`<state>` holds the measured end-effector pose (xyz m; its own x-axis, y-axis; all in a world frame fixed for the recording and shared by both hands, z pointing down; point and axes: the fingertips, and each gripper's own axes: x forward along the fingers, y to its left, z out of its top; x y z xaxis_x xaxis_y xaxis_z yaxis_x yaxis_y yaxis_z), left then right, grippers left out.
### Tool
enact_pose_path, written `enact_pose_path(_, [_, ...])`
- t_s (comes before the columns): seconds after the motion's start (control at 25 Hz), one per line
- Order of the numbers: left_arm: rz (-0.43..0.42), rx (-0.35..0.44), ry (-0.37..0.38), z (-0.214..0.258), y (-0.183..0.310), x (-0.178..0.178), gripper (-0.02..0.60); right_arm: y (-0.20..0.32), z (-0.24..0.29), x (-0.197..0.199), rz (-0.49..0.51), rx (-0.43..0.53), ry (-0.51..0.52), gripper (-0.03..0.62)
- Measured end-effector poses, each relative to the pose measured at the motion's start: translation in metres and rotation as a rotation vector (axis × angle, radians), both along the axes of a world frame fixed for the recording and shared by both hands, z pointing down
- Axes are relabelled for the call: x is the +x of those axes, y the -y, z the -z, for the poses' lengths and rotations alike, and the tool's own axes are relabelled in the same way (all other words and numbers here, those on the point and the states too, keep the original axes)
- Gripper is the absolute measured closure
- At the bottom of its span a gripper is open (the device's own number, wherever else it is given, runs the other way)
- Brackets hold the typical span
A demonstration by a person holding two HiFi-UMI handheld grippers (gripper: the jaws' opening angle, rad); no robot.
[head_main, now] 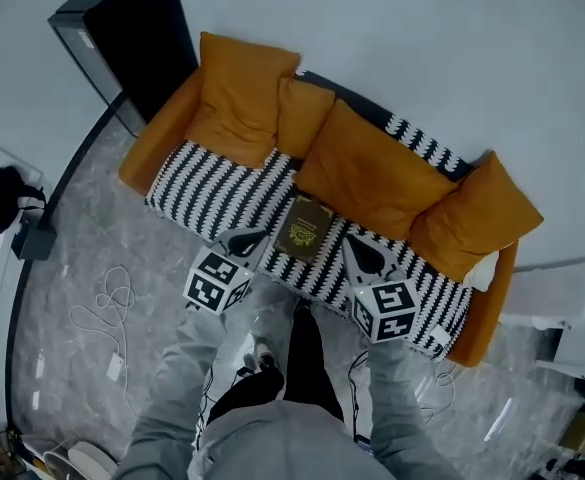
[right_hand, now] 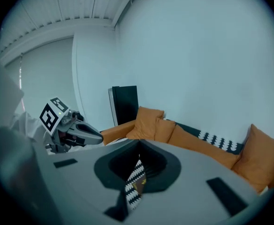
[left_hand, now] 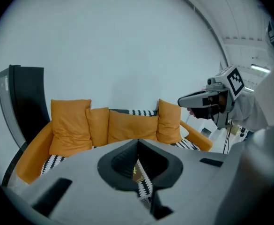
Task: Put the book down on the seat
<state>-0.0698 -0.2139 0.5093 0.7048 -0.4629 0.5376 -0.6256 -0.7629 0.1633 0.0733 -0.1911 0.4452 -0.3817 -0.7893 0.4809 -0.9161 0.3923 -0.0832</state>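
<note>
No words or numbers can be read anywhere. The book [head_main: 308, 216] has a gold emblem [head_main: 301, 233] on its dark cover, too small to make out. The marker cube [head_main: 217, 280] on the left gripper [head_main: 244, 238], like the one on the right gripper [head_main: 365, 252], shows black-and-white square code patterns, no letters.

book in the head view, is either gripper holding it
No, the book lies flat on the striped seat between the left gripper and right gripper, both shut.

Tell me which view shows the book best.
The head view: the book lies flat on the striped seat, with its whole cover visible. The left gripper view and the right gripper view each show only a narrow sliver of it.
</note>
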Motion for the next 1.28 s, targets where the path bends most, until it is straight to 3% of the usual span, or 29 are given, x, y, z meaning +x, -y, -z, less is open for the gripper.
enact_pose_path(0.28, [-0.007, 0.149, -0.054, 0.088, -0.034, 0.002, 0.557, -0.036, 0.076, -0.005, 0.007, 0.095, 0.02, 0.565])
enact_pose_path(0.52, [-0.002, 0.259, -0.043, 0.145, -0.068, 0.002, 0.555, -0.08, 0.134, -0.007, 0.051, 0.166, 0.007, 0.565])
enact_pose_path(0.8, [0.003, 0.377, -0.028, 0.191, -0.104, 0.0, 0.555, -0.125, 0.177, -0.012, 0.063, 0.238, -0.033, 0.565])
enact_pose_path(1.28, [-0.05, 0.559, -0.097, 0.272, -0.182, 0.012, 0.555, -0.198, 0.242, -0.022, 0.082, 0.404, -0.047, 0.565])
